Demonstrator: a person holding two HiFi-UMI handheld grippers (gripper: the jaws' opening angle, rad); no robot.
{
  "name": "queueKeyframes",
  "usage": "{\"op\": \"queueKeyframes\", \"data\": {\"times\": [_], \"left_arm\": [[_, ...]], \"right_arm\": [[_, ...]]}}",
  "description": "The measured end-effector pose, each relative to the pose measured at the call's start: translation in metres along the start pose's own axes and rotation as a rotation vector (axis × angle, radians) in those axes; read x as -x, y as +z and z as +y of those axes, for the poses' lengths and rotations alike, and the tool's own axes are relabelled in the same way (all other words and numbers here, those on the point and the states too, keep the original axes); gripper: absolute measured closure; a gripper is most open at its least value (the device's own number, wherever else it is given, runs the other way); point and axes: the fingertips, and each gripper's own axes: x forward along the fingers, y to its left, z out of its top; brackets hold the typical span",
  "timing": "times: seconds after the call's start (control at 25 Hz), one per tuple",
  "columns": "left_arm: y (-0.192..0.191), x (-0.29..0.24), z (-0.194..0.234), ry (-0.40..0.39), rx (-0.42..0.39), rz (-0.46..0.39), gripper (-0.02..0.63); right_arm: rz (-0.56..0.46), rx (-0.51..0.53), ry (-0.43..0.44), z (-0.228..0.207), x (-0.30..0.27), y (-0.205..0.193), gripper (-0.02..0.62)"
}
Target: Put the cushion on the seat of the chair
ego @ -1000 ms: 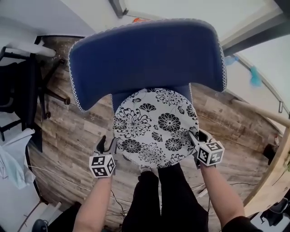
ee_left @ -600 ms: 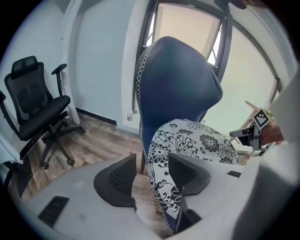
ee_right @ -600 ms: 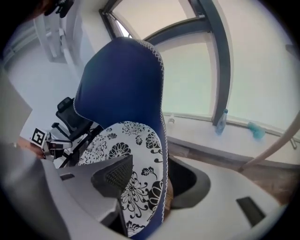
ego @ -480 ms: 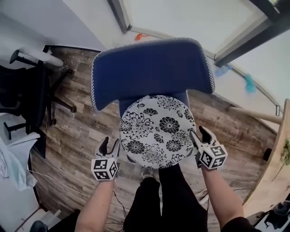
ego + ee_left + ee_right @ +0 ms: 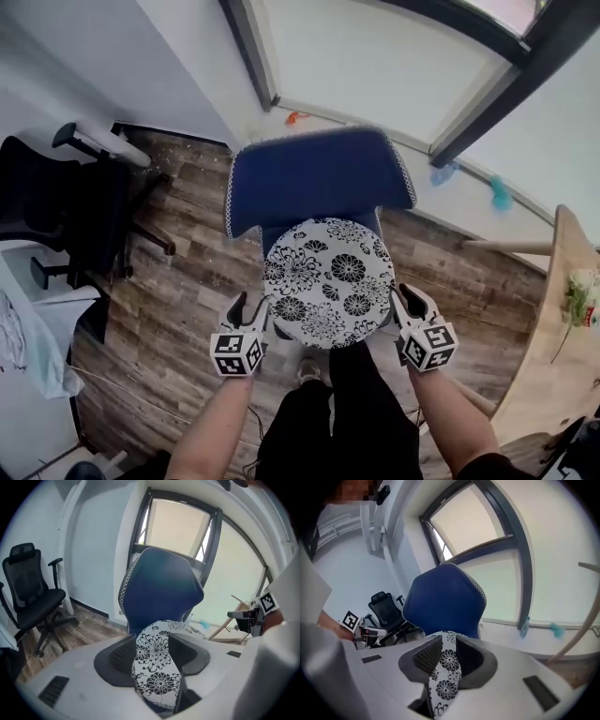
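Note:
A round white cushion (image 5: pixel 328 281) with black flowers is held level in front of a blue chair (image 5: pixel 319 178). My left gripper (image 5: pixel 251 314) is shut on its left edge, and my right gripper (image 5: pixel 401 305) is shut on its right edge. In the left gripper view the cushion (image 5: pixel 157 667) is pinched between the jaws, with the blue chair back (image 5: pixel 161 590) behind. The right gripper view shows the cushion edge (image 5: pixel 446 670) clamped the same way before the chair (image 5: pixel 443 604). The cushion hides the seat, so I cannot tell whether it rests on it.
A black office chair (image 5: pixel 70 202) stands at the left on the wood floor (image 5: pixel 178 291). A large window (image 5: pixel 176 531) and its sill lie behind the blue chair. A wooden tabletop edge (image 5: pixel 558 366) is at the right. The person's legs (image 5: pixel 347 412) are below the cushion.
The head view has pulled back and up, so chair and cushion look smaller and farther. Both grippers kept their hold on the cushion, which now sits more level and lower before the chair back.

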Motion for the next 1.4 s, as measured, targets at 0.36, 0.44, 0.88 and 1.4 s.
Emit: {"op": "queueKeyframes", "data": {"times": [0.36, 0.44, 0.88, 1.4], "left_arm": [[0.074, 0.051, -0.033, -0.066, -0.068, -0.102, 0.396], [0.09, 0.065, -0.039, -0.07, -0.09, -0.126, 0.397], [0.158, 0.158, -0.095, -0.135, -0.175, -0.216, 0.399], [0.25, 0.225, -0.116, -0.133, -0.249, -0.457, 0.583]], "right_arm": [[-0.083, 0.094, 0.01, 0.042, 0.055, 0.069, 0.511], [-0.111, 0.095, 0.026, 0.052, 0.068, 0.087, 0.519], [-0.248, 0.054, 0.081, 0.092, 0.147, 0.167, 0.544], [-0.385, 0.165, 0.094, 0.108, 0.196, 0.242, 0.563]]}}
